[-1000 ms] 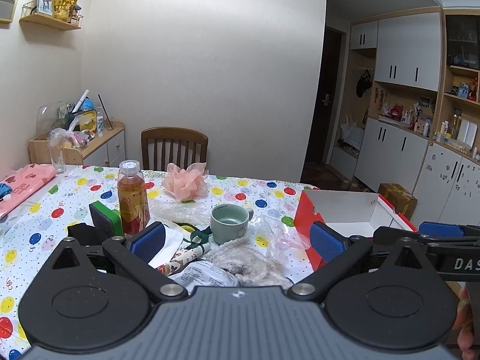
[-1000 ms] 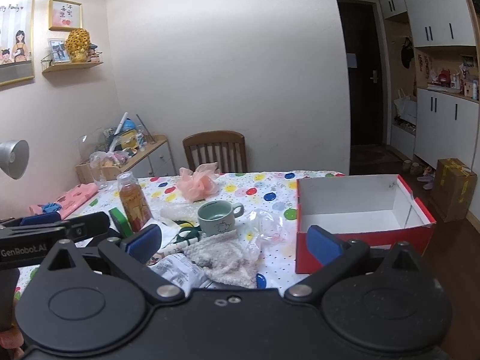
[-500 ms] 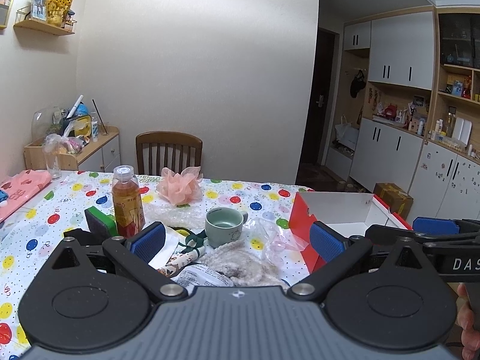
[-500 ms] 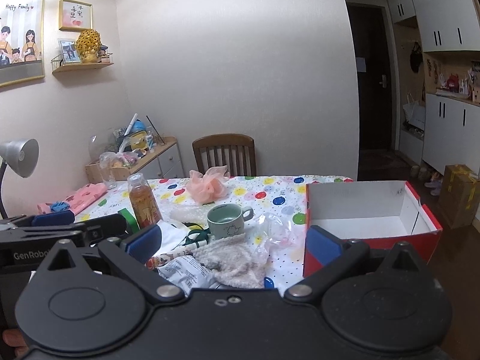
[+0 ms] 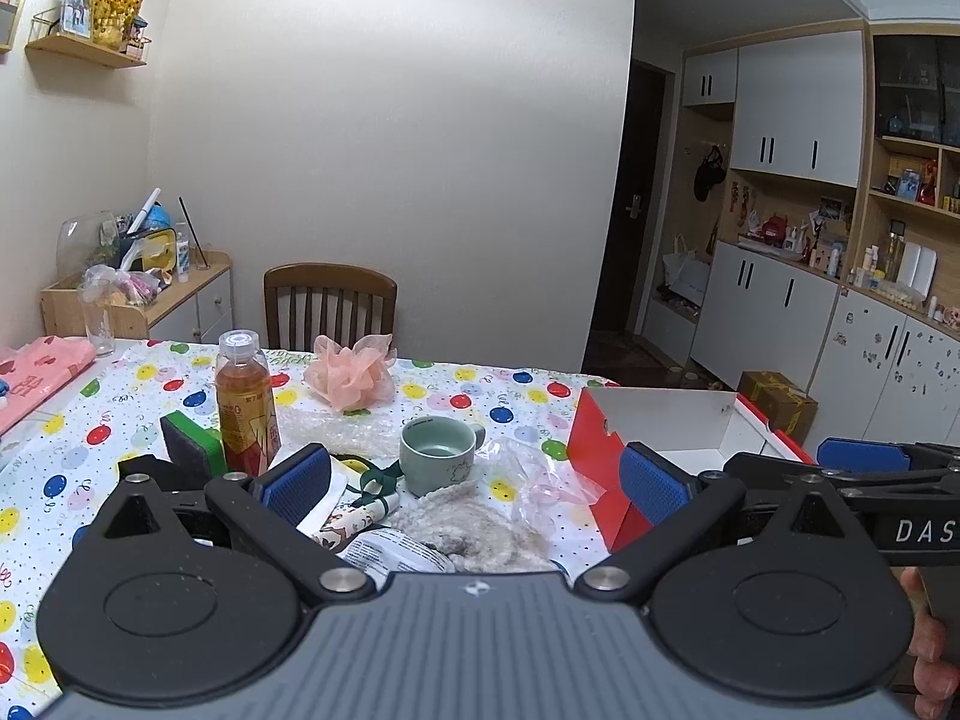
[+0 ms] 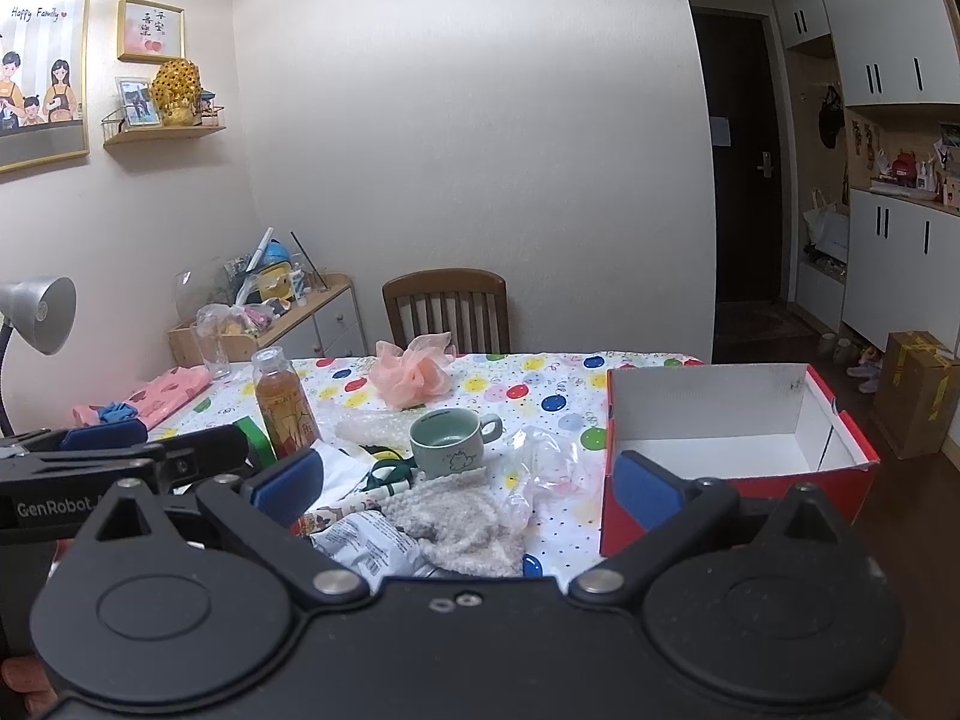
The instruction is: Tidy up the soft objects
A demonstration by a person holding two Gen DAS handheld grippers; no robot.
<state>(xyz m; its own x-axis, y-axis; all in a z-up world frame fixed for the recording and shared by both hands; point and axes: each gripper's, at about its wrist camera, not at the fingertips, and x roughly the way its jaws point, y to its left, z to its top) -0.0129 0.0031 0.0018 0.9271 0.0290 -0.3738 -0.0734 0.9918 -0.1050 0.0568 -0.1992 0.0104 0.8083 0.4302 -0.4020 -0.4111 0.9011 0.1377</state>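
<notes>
I was at the very start of the sorting, with nothing picked up yet and the red box (image 6: 735,483) at the right end of the table (image 5: 72,450) standing empty, its white inside bare. My left gripper (image 5: 474,483) and my right gripper (image 6: 468,483) both hung above the near edge of the table, fingers spread wide and holding nothing. By my reckoning the next move called for lowering one gripper onto the nearest soft thing and closing gently on a fold of it, then carrying it across to the box. The nearest was the fuzzy grey-white cloth (image 6: 462,525), which lay crumpled just in front of me, touching the crinkled snack packet (image 6: 366,546) on its left and lying just before the green cup (image 6: 450,441). It looked limp and thick, so I judged it would bunch and droop once lifted. Farther back, near the chair (image 5: 330,303), sat the pink mesh pouf (image 5: 351,372), airy and springy by its look, well apart from the box. A green sponge (image 5: 189,441) stood just beside the tea bottle (image 5: 245,402) on the left, and a crumpled clear bag (image 6: 540,465) lay between cup and box.
</notes>
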